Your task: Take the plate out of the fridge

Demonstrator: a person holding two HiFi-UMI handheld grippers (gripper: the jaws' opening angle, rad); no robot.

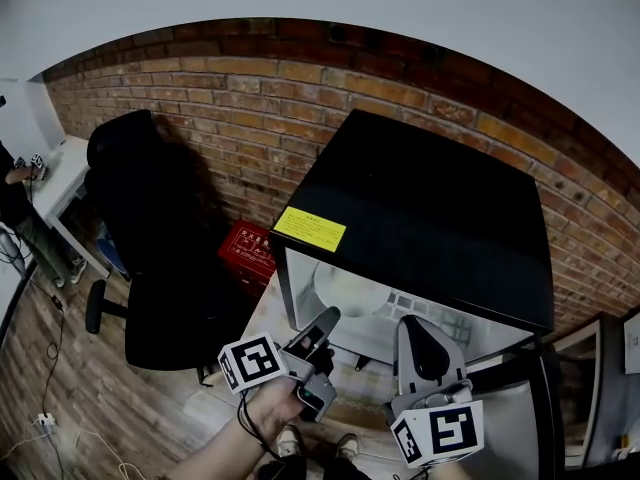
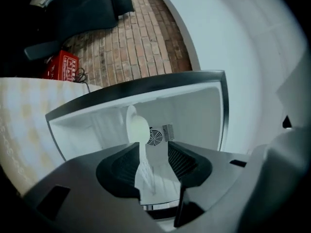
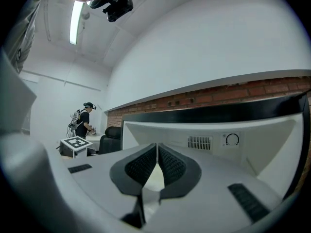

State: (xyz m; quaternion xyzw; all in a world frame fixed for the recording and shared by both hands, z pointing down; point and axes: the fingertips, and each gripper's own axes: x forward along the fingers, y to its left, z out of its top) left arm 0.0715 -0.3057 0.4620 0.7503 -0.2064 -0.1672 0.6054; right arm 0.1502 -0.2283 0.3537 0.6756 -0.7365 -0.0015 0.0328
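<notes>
Left hand-held gripper [image 2: 153, 153] open, right hand-held gripper [image 3: 157, 150] closed, plate [image 1: 350, 288] in fridge [image 1: 440, 208].
Bottom of the head view: our left jaws stand wide apart on nothing, our right jaws meet at the tips, empty. Past them, at frame centre, the white plate lies inside the open black fridge, clear of both.
</notes>
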